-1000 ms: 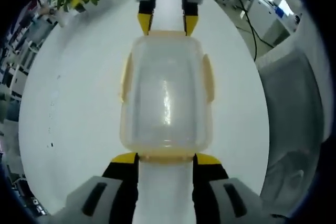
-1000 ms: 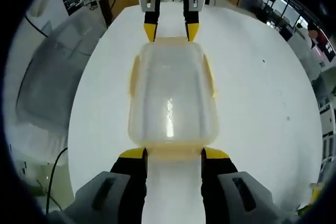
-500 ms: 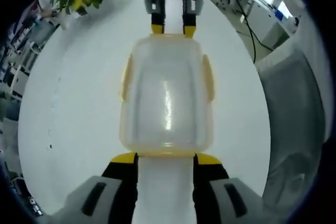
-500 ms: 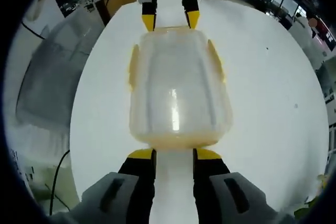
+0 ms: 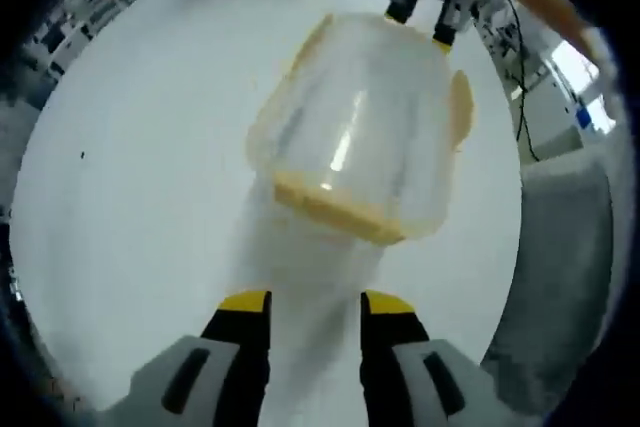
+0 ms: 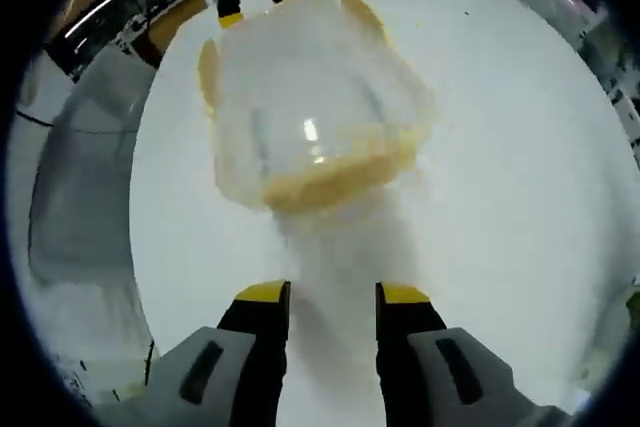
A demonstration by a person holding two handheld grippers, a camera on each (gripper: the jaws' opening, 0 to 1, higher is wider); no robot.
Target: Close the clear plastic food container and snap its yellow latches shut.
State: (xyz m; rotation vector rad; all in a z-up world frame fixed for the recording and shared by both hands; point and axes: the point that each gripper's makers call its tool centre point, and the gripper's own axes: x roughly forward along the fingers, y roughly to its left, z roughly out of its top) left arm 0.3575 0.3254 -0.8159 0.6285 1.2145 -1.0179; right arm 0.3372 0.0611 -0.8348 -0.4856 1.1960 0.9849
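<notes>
The clear container [image 5: 365,122] sits lidded on the white surface [image 5: 130,197]; side latches [image 5: 460,107] look unfastened. Both the left gripper [image 5: 315,307] and right gripper [image 6: 330,297] hover with jaws apart, empty.

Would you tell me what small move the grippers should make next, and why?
Probably bring the left gripper forward to the container and press its near yellow latch. Both grippers are open and clear of it, the right gripper too.

A white table [image 5: 130,177] carries a grey translucent cover [image 6: 85,197] at its edge, with black cables [image 5: 522,97] beyond.
</notes>
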